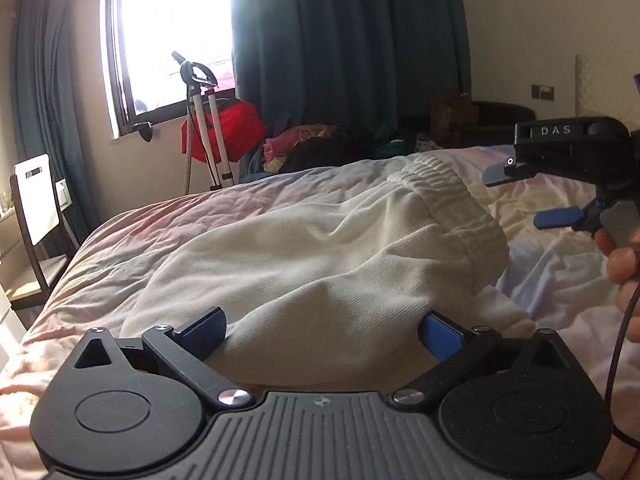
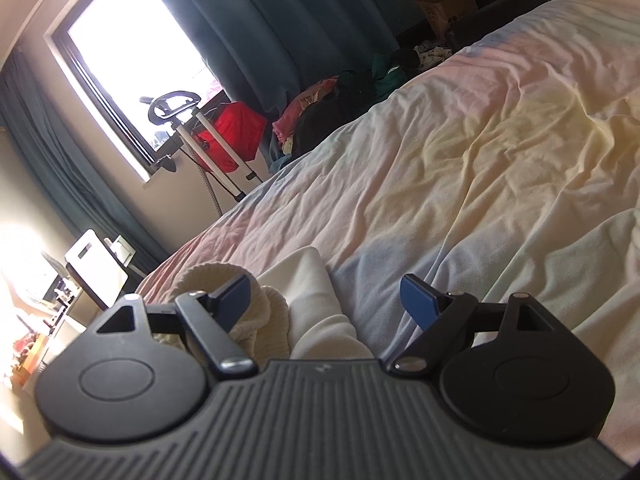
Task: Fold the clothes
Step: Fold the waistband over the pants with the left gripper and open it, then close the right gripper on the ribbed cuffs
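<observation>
The left gripper (image 1: pixel 320 330) stands with its jaws spread as wide as they go, low over the bed (image 1: pixel 132 220), and a bulge of the white garment (image 1: pixel 304 248) lies between the two blue fingers (image 1: pixel 440 336) without being pinched; whether the cloth brushes the pads cannot be told. The garment, cream-white with a ribbed elastic band (image 1: pixel 448 200) at about 1 o'clock in the left wrist view, is heaped in loose folds on the pastel bedcover, reaching from the gripper at 6 o'clock up toward the middle of the bed. At 3 o'clock in that view the right gripper (image 1: pixel 532 196) hovers above the cover just beside the band, its jaws parted and nothing between them, with the fingers of a hand (image 1: pixel 620 256) curled around its handle at the frame edge. From the right wrist view the right gripper points across the bed, its blue fingers (image 2: pixel 418 300) well apart; the ribbed band and a fold of the garment lie at 7 o'clock, under and beside the left-hand finger, not gripped. Beyond the bed, at 10 to 11 o'clock in both views, a bright window (image 1: pixel 176 36) sits between dark teal curtains (image 1: pixel 344 48), with a red bag (image 1: pixel 236 128) hanging on a white stand (image 1: pixel 208 120) below it, and a pile of dark and pink clothes (image 1: pixel 312 148) lies along the far edge of the bed near 12 o'clock.
</observation>
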A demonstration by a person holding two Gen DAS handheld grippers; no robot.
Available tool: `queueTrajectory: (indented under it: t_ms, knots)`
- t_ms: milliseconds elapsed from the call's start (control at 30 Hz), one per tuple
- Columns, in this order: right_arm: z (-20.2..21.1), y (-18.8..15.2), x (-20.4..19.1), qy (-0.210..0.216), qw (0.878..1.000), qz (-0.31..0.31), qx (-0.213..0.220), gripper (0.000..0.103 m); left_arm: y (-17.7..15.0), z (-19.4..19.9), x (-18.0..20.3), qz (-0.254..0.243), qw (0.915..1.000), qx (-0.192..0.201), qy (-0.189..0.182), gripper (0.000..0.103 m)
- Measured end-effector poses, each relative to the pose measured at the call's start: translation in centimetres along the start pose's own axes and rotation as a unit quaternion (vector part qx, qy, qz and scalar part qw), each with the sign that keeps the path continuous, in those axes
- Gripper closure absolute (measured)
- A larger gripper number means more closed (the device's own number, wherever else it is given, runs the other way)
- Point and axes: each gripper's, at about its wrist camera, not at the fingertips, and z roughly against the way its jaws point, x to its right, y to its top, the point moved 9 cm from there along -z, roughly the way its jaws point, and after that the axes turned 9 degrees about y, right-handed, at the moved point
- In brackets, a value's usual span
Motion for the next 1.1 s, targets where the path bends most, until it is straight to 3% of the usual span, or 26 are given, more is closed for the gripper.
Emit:
queueTrajectory:
  t_ms: [200,300,433,667,833,933,1100]
  knots:
    - [0.1,-0.6,-1.2,0.004,1.000,0.028,0.006,0.019,0.0,1.6,0.3,0.051,0.9987,0.003,-0.008,0.001]
    - [0.2,-0.8,-1.6,0.009,1.000,0.027,0.007,0.019,-0.4,5.6,1.7,0.064,0.9974,0.027,-0.021,0.000]
    - [0.5,-0.8,-1.8,0.012,0.999,0.027,0.013,0.019,-0.3,6.4,1.1,0.089,0.9953,0.032,-0.021,0.000]
    - [1.2,-1.2,-2.8,0.044,0.999,0.008,0.016,0.019,-0.3,6.3,-0.2,0.098,0.9946,0.030,0.015,0.000]
    - [1.6,-1.1,-2.8,0.094,0.994,-0.059,0.016,0.018,-0.5,5.9,-2.0,0.116,0.9916,0.021,0.054,0.000]
    - [1.1,-1.7,-2.6,0.126,0.986,-0.105,-0.005,0.018,-0.4,5.7,-3.2,0.141,0.9878,0.015,0.065,0.000]
    - [0.3,-2.8,-2.6,0.102,0.990,-0.094,-0.033,0.015,-0.4,5.5,-4.6,0.168,0.9827,0.005,0.078,0.000]
